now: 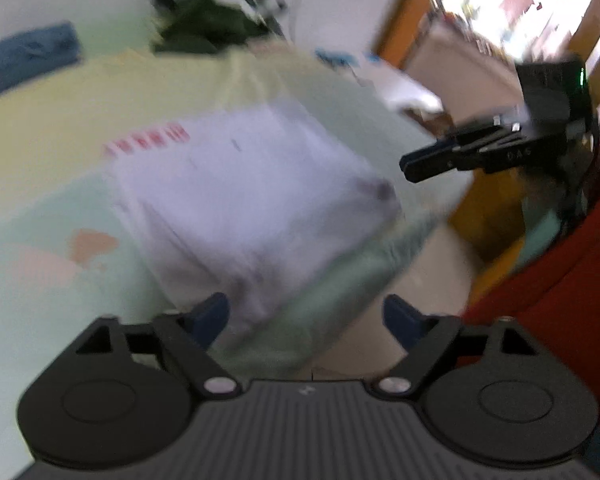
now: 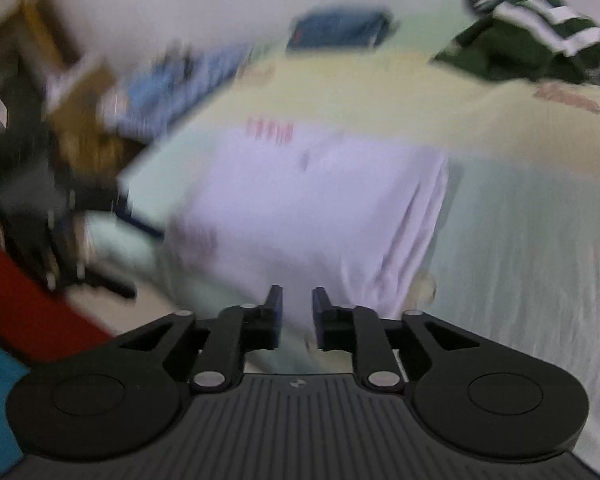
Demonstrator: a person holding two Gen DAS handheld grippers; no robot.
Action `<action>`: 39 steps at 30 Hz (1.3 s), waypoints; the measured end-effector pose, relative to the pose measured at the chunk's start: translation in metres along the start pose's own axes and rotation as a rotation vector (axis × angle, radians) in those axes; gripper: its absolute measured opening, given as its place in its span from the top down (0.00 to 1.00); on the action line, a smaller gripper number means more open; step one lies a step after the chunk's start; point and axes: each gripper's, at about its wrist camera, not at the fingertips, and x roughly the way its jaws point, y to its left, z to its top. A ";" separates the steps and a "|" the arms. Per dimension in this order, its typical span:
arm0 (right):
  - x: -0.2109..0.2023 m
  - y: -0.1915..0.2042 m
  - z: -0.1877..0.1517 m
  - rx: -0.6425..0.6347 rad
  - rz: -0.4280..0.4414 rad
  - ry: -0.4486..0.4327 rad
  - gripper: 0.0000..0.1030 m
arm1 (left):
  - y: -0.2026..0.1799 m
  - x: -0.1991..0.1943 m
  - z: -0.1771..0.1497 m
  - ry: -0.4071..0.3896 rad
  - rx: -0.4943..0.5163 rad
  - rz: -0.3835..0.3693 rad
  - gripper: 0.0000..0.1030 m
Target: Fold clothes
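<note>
Both views are blurred. In the left wrist view the left gripper is seen with its jaws spread wide and nothing between them, poised above the near corner of the shirt; the right gripper is also seen there, side-on at the right, off the bed's edge, its fingers appearing closed together with nothing visibly held. In the right wrist view the right gripper is shown with a narrow gap between the jaws, nothing gripped, just short of the shirt's near edge. A wooden door frame and red cloth are recorded only in the left view. The shirt is white, folded into a rough rectangle with red lettering at its far edge, lying on the pale green and yellow bed. A dark green garment and a blue garment lie well apart beyond it.
</note>
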 end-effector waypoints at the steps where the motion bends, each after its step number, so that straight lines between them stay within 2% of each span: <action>1: 0.000 -0.003 0.005 0.034 -0.024 -0.049 0.75 | 0.007 -0.003 0.005 -0.042 -0.030 0.019 0.05; 2: 0.007 -0.003 0.008 0.031 -0.054 -0.069 0.75 | 0.013 0.000 0.011 -0.071 -0.053 0.041 0.06; 4: 0.025 -0.002 0.013 0.011 -0.098 -0.094 0.76 | 0.025 0.012 0.024 -0.118 -0.080 0.079 0.16; 7: 0.054 0.007 0.028 -0.016 -0.088 -0.102 0.76 | 0.033 0.038 0.041 -0.142 -0.069 0.102 0.16; 10: 0.081 0.018 0.047 -0.041 -0.055 -0.097 0.76 | 0.040 0.066 0.040 -0.074 -0.071 0.130 0.16; 12: 0.099 0.026 0.060 -0.058 -0.033 -0.093 0.76 | 0.041 0.074 0.030 -0.038 -0.088 0.122 0.16; 16: 0.134 0.041 0.086 -0.091 0.011 -0.086 0.75 | 0.029 0.072 0.010 -0.029 -0.059 0.108 0.04; 18: 0.152 0.048 0.098 -0.108 0.033 -0.082 0.75 | 0.023 0.074 0.005 -0.038 -0.035 0.119 0.03; 21: 0.168 0.051 0.100 -0.117 0.024 -0.053 0.75 | 0.019 0.074 0.002 -0.041 -0.009 0.128 0.03; 22: 0.173 0.052 0.101 -0.119 0.020 -0.043 0.78 | 0.020 0.075 0.001 -0.044 -0.007 0.125 0.03; 23: 0.178 0.053 0.101 -0.122 0.015 -0.032 0.83 | 0.020 0.074 0.000 -0.049 -0.004 0.121 0.03; 24: 0.182 0.054 0.101 -0.125 0.011 -0.022 0.97 | 0.020 0.074 -0.002 -0.052 0.001 0.118 0.02; 25: 0.187 0.055 0.101 -0.127 0.007 -0.012 1.00 | 0.020 0.074 -0.003 -0.054 0.007 0.117 0.02; 29: 0.207 0.058 0.102 -0.138 -0.009 0.029 1.00 | 0.019 0.075 -0.004 -0.048 0.051 0.106 0.02; 31: 0.186 0.055 0.101 -0.103 0.005 -0.039 0.90 | 0.021 0.074 -0.004 -0.048 0.058 0.089 0.02; 33: 0.162 0.055 0.095 -0.094 0.017 -0.059 0.90 | 0.022 0.074 -0.003 -0.042 0.067 0.079 0.02; 35: 0.154 0.057 0.084 -0.087 0.002 -0.031 0.90 | 0.023 0.074 -0.002 -0.036 0.074 0.072 0.02; 39: 0.175 0.057 0.070 -0.053 -0.071 -0.005 0.90 | 0.025 0.074 -0.001 -0.033 0.079 0.061 0.02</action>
